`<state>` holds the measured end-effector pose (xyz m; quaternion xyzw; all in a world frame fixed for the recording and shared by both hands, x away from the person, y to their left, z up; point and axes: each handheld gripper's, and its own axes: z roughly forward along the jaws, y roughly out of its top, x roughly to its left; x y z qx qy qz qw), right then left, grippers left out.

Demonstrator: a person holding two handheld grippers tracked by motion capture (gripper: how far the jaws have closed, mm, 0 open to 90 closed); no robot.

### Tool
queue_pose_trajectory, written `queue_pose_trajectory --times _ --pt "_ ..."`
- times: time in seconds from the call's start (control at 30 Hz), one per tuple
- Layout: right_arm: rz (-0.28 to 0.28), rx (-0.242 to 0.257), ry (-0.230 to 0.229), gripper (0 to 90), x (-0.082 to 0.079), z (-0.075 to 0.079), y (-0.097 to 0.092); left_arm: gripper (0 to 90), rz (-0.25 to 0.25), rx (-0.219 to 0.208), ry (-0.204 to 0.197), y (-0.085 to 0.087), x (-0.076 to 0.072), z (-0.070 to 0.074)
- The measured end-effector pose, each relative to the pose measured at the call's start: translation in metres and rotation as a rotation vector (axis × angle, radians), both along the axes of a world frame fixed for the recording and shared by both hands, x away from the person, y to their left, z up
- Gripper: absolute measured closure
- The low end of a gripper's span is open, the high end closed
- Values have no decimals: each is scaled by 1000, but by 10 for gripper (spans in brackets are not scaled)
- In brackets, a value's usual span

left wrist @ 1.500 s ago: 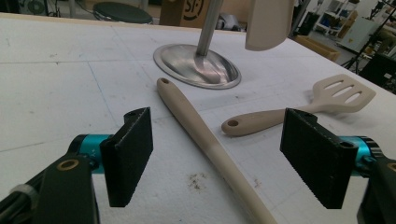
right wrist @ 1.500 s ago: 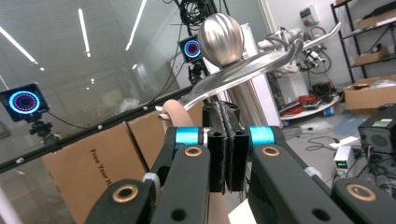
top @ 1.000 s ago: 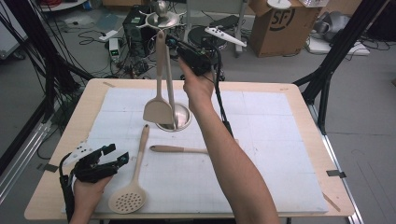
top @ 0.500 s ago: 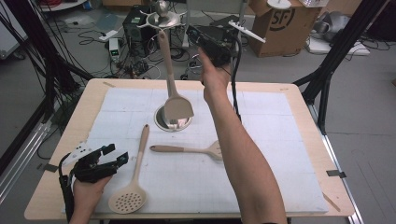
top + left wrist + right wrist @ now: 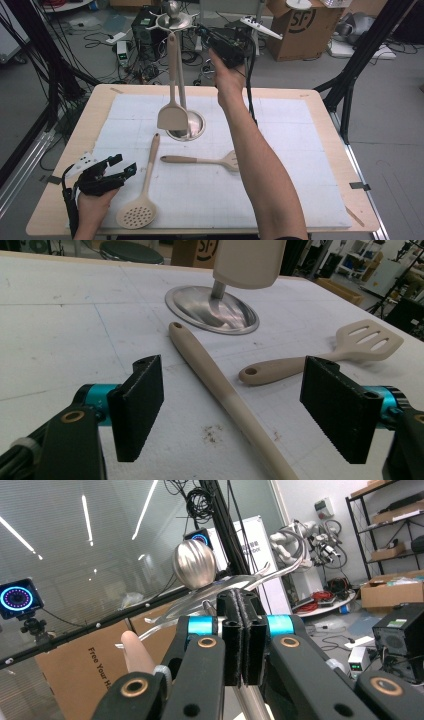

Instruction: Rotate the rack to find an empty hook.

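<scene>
Right gripper [image 5: 226, 46] is up high beside the top of the metal utensil stand [image 5: 181, 75], jaws pressed flat together with nothing between them — the right gripper view shows the two pads shut face to face, the stand's silver ball finial [image 5: 194, 564] and curved hook arms just behind them. A beige solid spatula [image 5: 172, 100] hangs from one of those hooks, handle up, blade down just above the stand's round steel base [image 5: 192, 131]; can't tell whether the blade touches the base. Left gripper [image 5: 107, 172] sits low at the near left corner of the surface [image 5: 300, 105], jaws wide apart and holding nothing. In the left gripper view the beige handle of the skimmer [image 5: 220, 385] runs diagonally between the open jaws without touching either pad. The skimmer's perforated round head [image 5: 136, 214] lies near the front edge, just right of the left hand [image 5: 92, 207]. A slotted spatula [image 5: 207, 160] lies flat on the white mat [image 5: 310, 190], handle pointing left, blade beside the right forearm [image 5: 260, 165] — near the skimmer handle but apart from it.
</scene>
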<state>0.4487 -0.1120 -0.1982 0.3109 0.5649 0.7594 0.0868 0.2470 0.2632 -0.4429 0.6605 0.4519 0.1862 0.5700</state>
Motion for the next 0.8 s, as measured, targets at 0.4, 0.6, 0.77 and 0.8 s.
queue_pose_trajectory --times 0.4,0.6,0.77,0.8 --pt "-1 -29 -14 895 -5 3 -2 260 -6 6 0 -2 1 0" --pt "12 -49 -26 895 -7 2 -4 260 -8 5 5 -3 1 0" --pt "15 -71 -47 895 -11 4 -1 260 -7 10 6 -3 1 0" --pt "14 -65 -44 894 -11 4 -1 260 -9 11 5 -3 1 0"
